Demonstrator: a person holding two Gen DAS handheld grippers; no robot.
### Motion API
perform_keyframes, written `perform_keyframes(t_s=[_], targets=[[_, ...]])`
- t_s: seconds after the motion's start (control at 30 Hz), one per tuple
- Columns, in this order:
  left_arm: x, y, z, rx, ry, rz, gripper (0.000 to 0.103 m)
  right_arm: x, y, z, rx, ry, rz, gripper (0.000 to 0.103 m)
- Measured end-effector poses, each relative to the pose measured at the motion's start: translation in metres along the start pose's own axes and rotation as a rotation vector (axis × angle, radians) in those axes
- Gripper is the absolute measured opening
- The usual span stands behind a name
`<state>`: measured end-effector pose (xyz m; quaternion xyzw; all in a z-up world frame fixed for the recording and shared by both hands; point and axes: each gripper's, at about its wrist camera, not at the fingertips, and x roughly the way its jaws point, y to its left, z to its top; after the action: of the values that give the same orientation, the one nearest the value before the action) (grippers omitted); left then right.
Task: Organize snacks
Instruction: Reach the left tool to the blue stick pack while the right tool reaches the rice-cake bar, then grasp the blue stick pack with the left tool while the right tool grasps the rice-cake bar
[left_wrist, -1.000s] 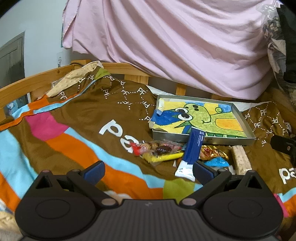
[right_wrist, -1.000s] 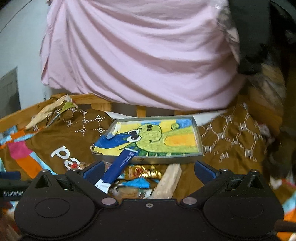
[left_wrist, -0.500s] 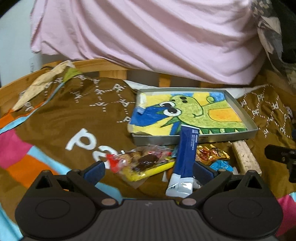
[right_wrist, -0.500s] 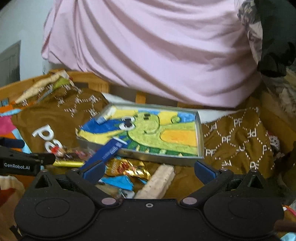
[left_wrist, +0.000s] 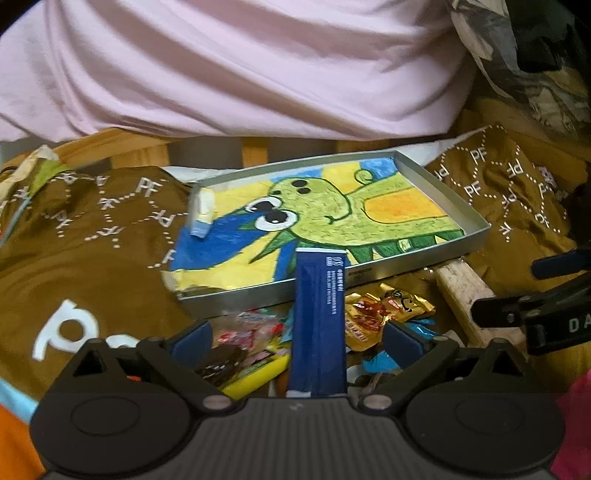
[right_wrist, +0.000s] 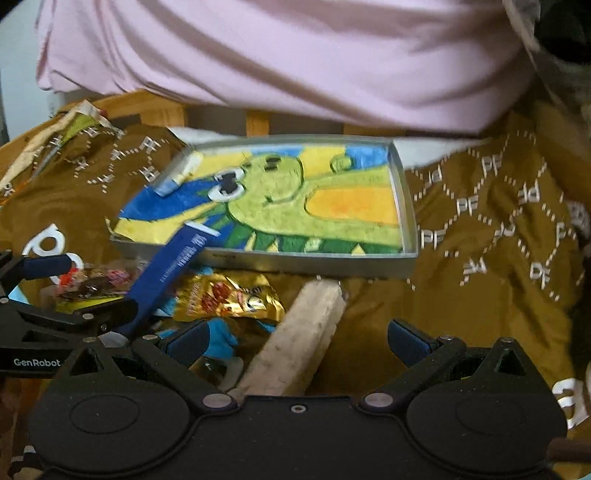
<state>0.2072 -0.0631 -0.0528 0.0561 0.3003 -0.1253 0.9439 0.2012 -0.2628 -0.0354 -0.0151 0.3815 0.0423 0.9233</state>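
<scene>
While spread wide over the snack pile (left_wrist: 258, 347), left gripper (left_wrist: 295, 343) straddling the blue packet (left_wrist: 319, 317) propped on the tray rim (left_wrist: 476, 236); right gripper (right_wrist: 297, 341) equally agape, empty, above the pale bar (right_wrist: 299, 343) beside the gold wrapper (right_wrist: 225, 299).

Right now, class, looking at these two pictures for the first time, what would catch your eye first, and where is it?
The metal tray with its bright green dinosaur drawing stands out, lying mid-scene on the brown blanket. Leaning on its near rim is a dark blue packet, between the left gripper's open fingers. A pink sheet hangs behind.
</scene>
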Motion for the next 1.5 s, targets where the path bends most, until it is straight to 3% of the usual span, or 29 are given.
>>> perform_keyframes(t_s=[0.37, 0.53, 0.7, 0.8, 0.93, 1.5], targets=[[0.027, 0.002, 0.000, 0.017, 0.044, -0.098, 0.074, 0.030, -0.009, -0.001, 0.105, 0.089, 0.026, 0.083], [0.039, -0.003, 0.002, 0.028, 0.072, -0.130, 0.070, 0.036, -0.009, 0.000, 0.111, 0.091, 0.020, 0.079], [0.049, -0.003, 0.004, 0.028, 0.094, -0.109, 0.068, 0.042, -0.005, -0.002, 0.086, 0.092, 0.002, 0.068], [0.054, -0.001, 0.006, 0.018, 0.120, -0.085, 0.058, 0.043, -0.003, -0.003, 0.072, 0.096, -0.002, 0.055], [0.053, 0.001, 0.006, 0.021, 0.130, -0.059, 0.039, 0.041, 0.001, -0.004, 0.060, 0.097, 0.001, 0.053], [0.004, -0.015, 0.010, 0.022, 0.081, -0.074, 0.034, 0.013, 0.009, -0.009, 0.074, 0.051, 0.060, 0.049]])
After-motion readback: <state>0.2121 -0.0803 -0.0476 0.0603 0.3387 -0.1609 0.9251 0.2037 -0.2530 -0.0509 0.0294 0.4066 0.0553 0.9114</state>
